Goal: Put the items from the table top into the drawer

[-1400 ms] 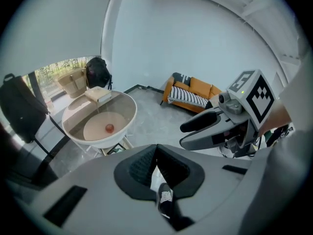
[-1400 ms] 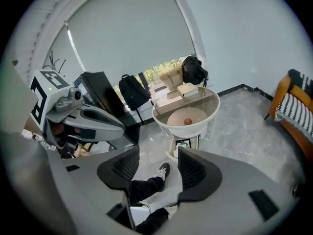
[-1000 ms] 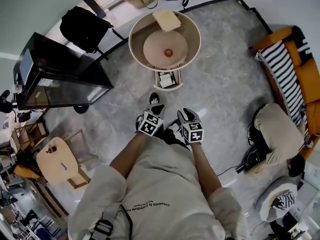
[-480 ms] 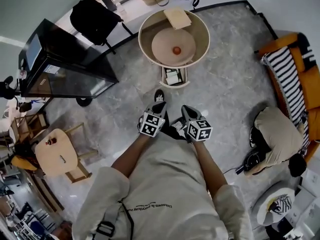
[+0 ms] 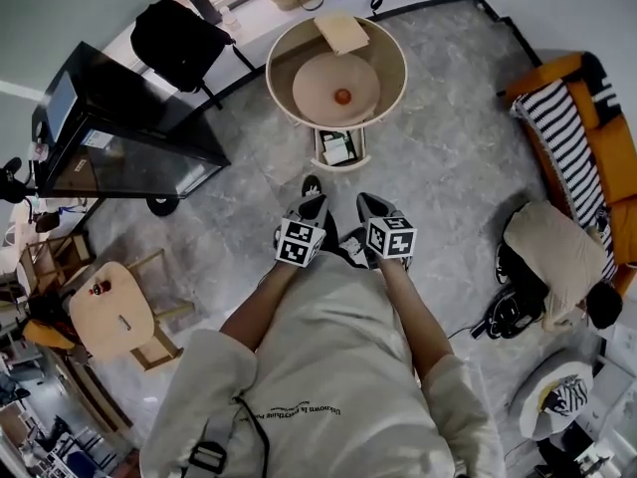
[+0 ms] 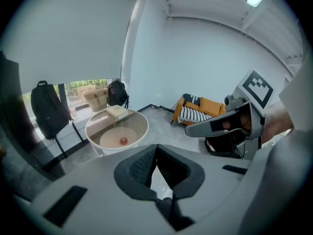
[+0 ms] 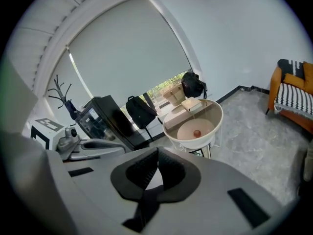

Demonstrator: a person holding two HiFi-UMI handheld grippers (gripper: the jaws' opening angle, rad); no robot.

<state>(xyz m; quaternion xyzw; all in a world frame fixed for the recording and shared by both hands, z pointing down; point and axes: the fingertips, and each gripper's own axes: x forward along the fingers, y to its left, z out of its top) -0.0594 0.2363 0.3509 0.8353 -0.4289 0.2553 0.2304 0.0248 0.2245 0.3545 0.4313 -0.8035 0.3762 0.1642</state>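
I hold the left gripper (image 5: pixel 311 201) and the right gripper (image 5: pixel 369 205) side by side close to my body, well short of the round table (image 5: pixel 271 68). On the table's near side, under its top, the drawer (image 5: pixel 339 150) stands pulled out with some pale things already in it. At the table's middle sits 1 small orange-red ball (image 5: pixel 342 96). I judge it light, hard and ready to roll, so I would pinch it squarely across its widest part. At the table's far rim lies 1 flat tan box (image 5: pixel 341 32). It looks stiff and light, best taken by a short edge. Both pairs of jaws are closed tip to tip with nothing between them, so either must spread before it reaches the table.
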